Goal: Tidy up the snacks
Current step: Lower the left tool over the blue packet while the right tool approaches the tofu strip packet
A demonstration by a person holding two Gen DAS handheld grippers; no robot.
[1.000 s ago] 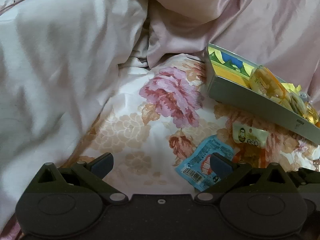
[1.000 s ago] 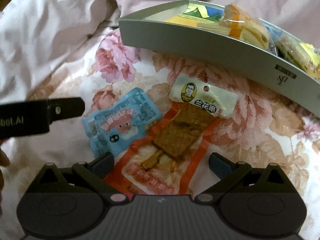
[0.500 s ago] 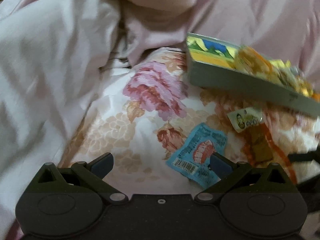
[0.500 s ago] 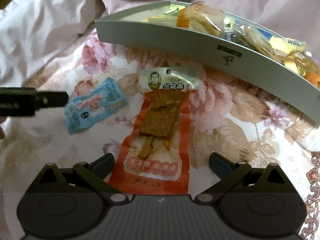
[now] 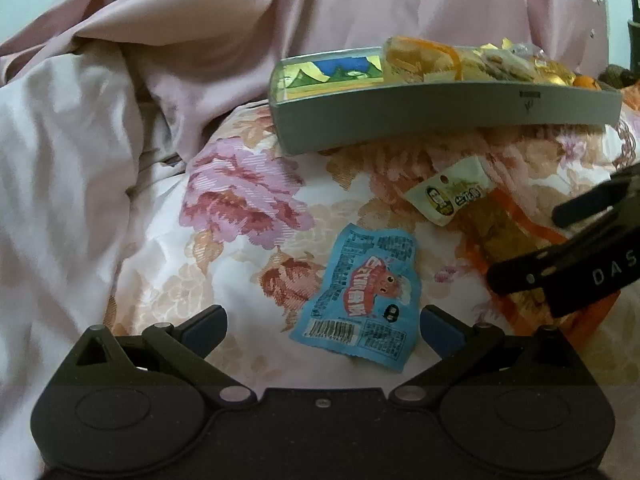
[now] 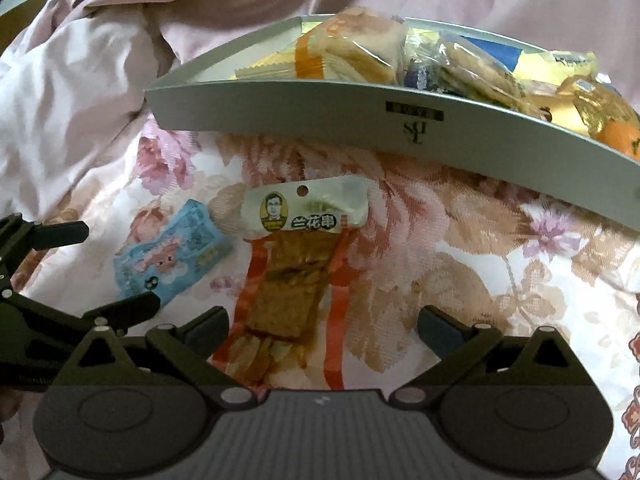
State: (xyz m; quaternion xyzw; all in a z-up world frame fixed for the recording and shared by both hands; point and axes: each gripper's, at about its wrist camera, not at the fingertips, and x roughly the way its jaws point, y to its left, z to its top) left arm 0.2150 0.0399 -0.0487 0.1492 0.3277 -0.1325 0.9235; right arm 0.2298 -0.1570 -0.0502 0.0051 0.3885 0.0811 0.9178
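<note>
Both grippers, left (image 5: 322,322) and right (image 6: 322,322), stood wide apart, empty. Blue packet (image 5: 362,300) lay on floral sheet (image 5: 240,200) between left fingers; orange packet (image 6: 292,288) between right's, near tray (image 6: 400,128).

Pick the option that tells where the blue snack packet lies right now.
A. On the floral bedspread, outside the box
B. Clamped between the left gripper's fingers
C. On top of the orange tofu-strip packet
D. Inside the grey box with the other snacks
A: the blue snack packet lies flat on the floral bedspread, in front of the grey box and clear of the open left gripper.
</note>
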